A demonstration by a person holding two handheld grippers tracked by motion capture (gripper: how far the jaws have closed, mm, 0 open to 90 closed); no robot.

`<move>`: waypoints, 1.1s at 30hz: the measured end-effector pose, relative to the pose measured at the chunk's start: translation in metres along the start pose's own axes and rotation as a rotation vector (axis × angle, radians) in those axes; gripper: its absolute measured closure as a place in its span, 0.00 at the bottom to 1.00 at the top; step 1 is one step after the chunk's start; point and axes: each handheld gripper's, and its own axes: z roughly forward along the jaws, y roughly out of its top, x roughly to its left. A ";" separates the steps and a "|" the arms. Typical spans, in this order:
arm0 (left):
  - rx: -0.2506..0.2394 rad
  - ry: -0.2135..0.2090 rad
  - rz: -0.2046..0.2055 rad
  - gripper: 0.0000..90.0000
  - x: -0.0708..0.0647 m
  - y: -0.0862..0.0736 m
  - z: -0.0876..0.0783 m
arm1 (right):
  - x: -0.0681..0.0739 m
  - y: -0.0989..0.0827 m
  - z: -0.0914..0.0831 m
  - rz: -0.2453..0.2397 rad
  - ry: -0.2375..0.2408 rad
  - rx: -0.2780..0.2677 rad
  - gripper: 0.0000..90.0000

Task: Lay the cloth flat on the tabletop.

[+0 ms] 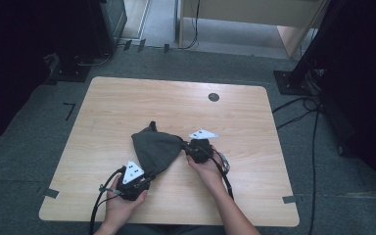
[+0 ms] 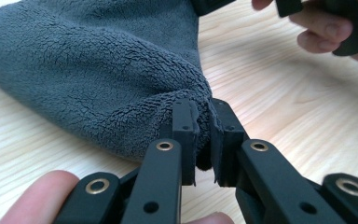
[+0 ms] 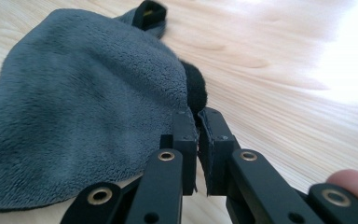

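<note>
On the wooden surface, my left gripper and right gripper each pinch a corner of the grey fleece cloth; best to pull apart evenly, keeping it taut.

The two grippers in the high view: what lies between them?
Between the left gripper and the right gripper lies the grey cloth, on the table. Each gripper pinches one corner of it.

Pale wooden table with a dark round grommet, grey carpet around.
</note>
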 end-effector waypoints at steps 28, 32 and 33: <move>-0.207 0.068 -0.250 0.65 0.030 0.038 -0.045 | 0.039 0.119 -0.078 -0.072 -0.032 -0.325 0.65; -0.181 0.171 -0.295 0.62 0.065 0.012 -0.053 | 0.035 0.113 -0.059 -0.042 -0.014 -0.287 0.61; -0.180 0.172 -0.304 0.62 0.070 0.010 -0.054 | 0.033 0.109 -0.058 -0.043 -0.019 -0.276 0.61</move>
